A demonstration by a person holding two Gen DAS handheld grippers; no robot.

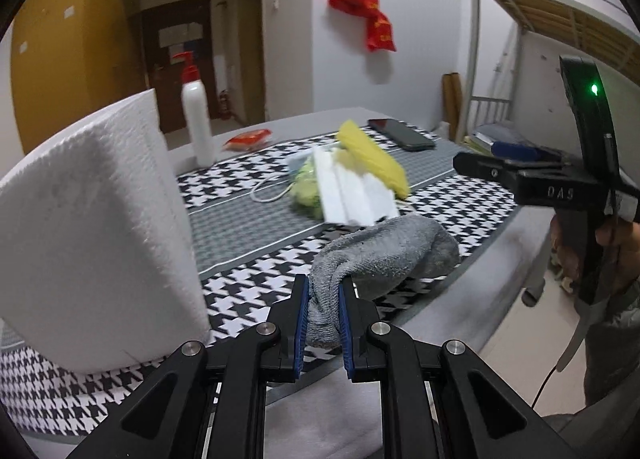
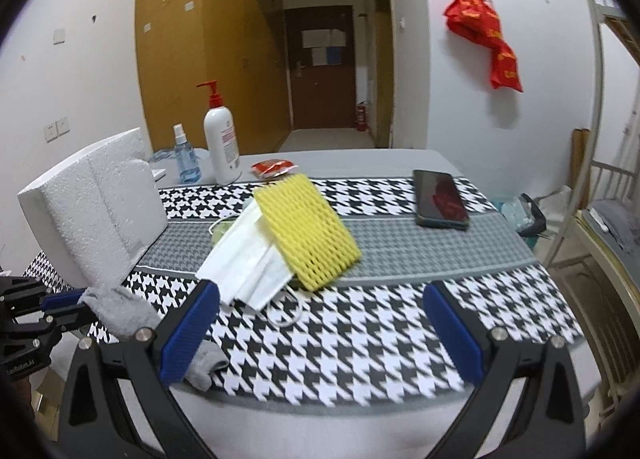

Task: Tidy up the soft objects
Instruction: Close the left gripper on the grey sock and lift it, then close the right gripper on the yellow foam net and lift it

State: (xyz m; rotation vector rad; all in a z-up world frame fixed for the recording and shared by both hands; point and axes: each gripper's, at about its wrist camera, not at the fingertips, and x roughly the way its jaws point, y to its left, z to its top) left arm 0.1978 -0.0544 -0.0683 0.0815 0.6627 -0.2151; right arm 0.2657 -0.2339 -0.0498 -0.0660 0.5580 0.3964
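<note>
My left gripper [image 1: 324, 287] is shut on one end of a grey sock [image 1: 384, 255], whose other end trails on the houndstooth cloth [image 1: 248, 299] near the table's right edge. The same grey sock [image 2: 116, 313] shows at the lower left of the right wrist view, pinched by the left gripper [image 2: 68, 301]. A white foam block [image 1: 96, 227] stands close on the left. Mid-table lie a yellow foam net [image 2: 306, 229] over a white face mask [image 2: 248, 259]. My right gripper [image 2: 320, 323] is open above the cloth, nothing between its fingers.
A white pump bottle [image 2: 221, 139], a blue spray bottle [image 2: 185, 157] and a red packet [image 2: 274, 168] stand at the table's back. A black phone [image 2: 440, 199] lies at the right. A metal bunk bed [image 1: 560, 19] is beyond the table.
</note>
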